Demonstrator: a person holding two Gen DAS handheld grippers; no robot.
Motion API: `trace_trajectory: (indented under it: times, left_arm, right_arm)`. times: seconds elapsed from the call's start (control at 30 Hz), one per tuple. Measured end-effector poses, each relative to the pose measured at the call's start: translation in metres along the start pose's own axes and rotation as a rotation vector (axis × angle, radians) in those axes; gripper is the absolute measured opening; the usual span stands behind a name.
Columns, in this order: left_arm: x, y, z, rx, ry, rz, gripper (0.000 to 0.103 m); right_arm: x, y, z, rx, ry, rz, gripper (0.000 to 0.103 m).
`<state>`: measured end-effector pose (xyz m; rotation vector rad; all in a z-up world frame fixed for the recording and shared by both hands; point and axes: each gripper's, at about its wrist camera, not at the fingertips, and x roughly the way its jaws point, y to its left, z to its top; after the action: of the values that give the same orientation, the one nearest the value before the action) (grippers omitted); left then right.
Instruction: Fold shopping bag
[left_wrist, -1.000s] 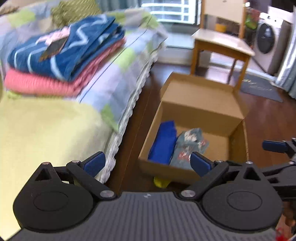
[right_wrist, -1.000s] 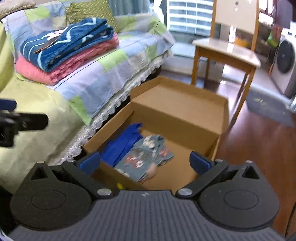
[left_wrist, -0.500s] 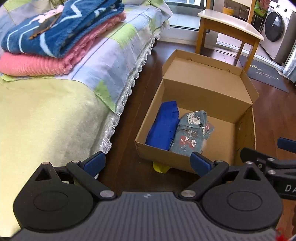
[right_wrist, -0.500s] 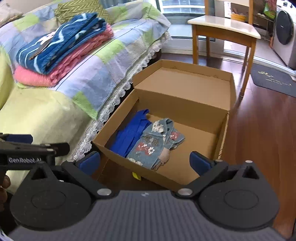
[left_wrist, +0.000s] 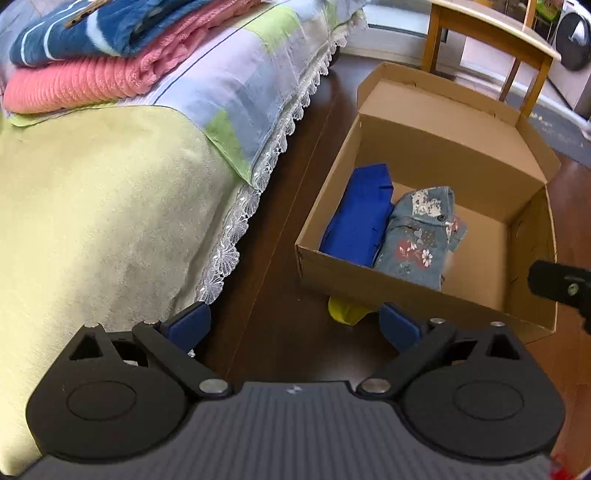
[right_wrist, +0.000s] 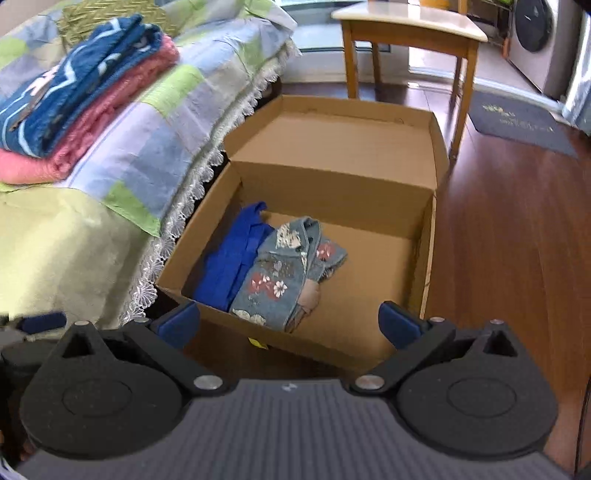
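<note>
Floral bag (right_wrist: 284, 273) folded, lengthwise front-to-back in cardboard box (right_wrist: 424, 258).

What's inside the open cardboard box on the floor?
The cardboard box holds a folded blue bag beside a floral denim-look one; bare cardboard to their right. Anything beneath them is hidden.

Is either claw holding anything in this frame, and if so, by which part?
Nothing is held. The left claw and right claw are both open and empty above the cardboard box.
</note>
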<state>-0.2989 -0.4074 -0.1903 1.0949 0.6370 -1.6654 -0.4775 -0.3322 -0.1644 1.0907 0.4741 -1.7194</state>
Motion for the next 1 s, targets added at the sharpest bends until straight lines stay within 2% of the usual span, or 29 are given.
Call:
trace_trajectory:
  times: [0.23, 0.6, 1.0]
  left_arm:
    - [-0.001, -0.006, -0.001, 0.032, -0.03, 0.016, 0.099]
    - [0.008, -0.024, 0.006, 0.094, -0.03, -0.019, 0.099]
    - [0.021, -0.035, 0.013, 0.111, -0.003, -0.041, 0.099]
  right_arm:
    - [0.011, 0.009, -0.003, -0.018, 0.034, -0.061, 0.102]
    - [0.032, -0.004, -0.015, -0.019, 0.088, -0.133, 0.102]
    - [0.048, -0.014, -0.017, -0.001, 0.113, -0.172, 0.102]
